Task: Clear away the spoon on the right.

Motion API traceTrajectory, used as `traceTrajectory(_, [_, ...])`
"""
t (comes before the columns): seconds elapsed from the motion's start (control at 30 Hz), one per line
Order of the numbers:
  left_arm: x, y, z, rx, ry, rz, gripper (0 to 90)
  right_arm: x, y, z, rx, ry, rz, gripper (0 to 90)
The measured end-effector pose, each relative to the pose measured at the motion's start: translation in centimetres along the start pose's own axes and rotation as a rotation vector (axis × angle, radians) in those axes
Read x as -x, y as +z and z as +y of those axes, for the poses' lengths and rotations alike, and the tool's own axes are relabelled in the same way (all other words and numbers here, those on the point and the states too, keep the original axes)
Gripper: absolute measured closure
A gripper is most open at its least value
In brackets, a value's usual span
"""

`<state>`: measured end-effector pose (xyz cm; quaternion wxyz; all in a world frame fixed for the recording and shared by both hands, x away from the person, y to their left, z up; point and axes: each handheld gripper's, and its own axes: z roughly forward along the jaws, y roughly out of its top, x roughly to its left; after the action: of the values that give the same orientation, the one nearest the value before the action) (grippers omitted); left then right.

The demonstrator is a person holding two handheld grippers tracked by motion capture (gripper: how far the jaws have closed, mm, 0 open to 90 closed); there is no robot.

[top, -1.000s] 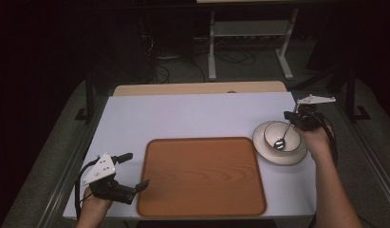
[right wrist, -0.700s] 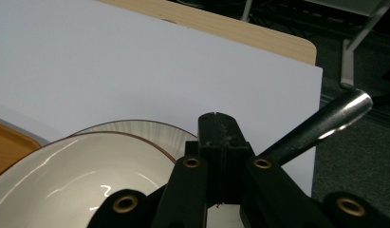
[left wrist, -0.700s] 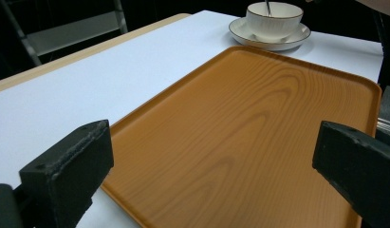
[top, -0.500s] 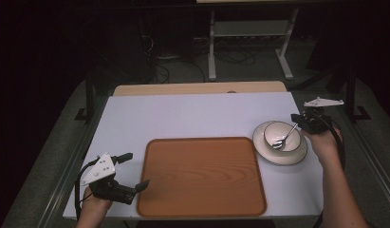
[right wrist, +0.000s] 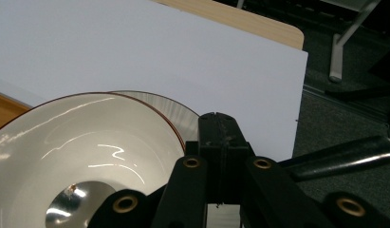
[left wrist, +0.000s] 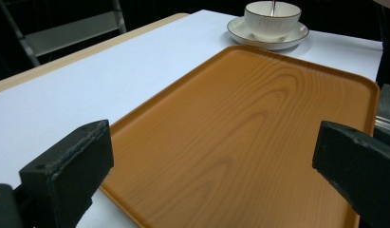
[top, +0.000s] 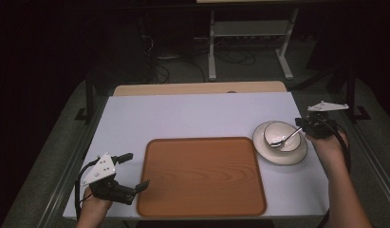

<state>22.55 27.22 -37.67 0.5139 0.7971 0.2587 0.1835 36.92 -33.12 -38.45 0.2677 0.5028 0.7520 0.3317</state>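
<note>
White bowl [top: 281, 134] on a cream saucer [top: 297, 154] sits right of the brown wooden tray [top: 202, 178]; the right gripper [top: 305, 127] pinches a metal spoon [top: 283, 139] dipping into it. Left gripper view: the left gripper [left wrist: 211, 161] has its jaws spread wide, empty, over the tray's edge. Right gripper view: jaws pressed together above the spoon's bowl [right wrist: 71, 209].

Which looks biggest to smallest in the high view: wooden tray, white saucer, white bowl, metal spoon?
1. Brown wooden tray
2. Round white saucer
3. White bowl
4. Metal spoon, held by the right gripper
</note>
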Motion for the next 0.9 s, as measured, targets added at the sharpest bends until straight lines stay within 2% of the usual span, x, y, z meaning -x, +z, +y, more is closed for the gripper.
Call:
traceTrajectory(0.37, [0.0,0.0,0.0,0.002,0.002,-0.002,0.0,-0.3,-1.1,-0.7,-0.014,-0.001,-0.01,89.0])
traceTrajectory(0.57, [0.0,0.0,0.0,0.003,0.001,0.0,0.0,-0.3,-1.7,-1.1,0.002,0.004,-0.004,88.3])
traceTrajectory(0.67, [0.0,0.0,0.0,0.003,0.0,0.001,0.0,-0.5,-2.4,-0.9,0.054,0.028,0.016,78.2])
traceTrajectory(0.77, [-0.1,0.0,0.0,0.004,-0.002,0.001,0.0,-1.1,-3.5,-0.9,0.091,0.057,0.039,61.8])
traceTrajectory(0.9, [0.0,0.0,0.0,0.004,0.002,-0.002,0.0,-1.6,-4.7,-1.5,0.12,0.083,0.034,51.1])
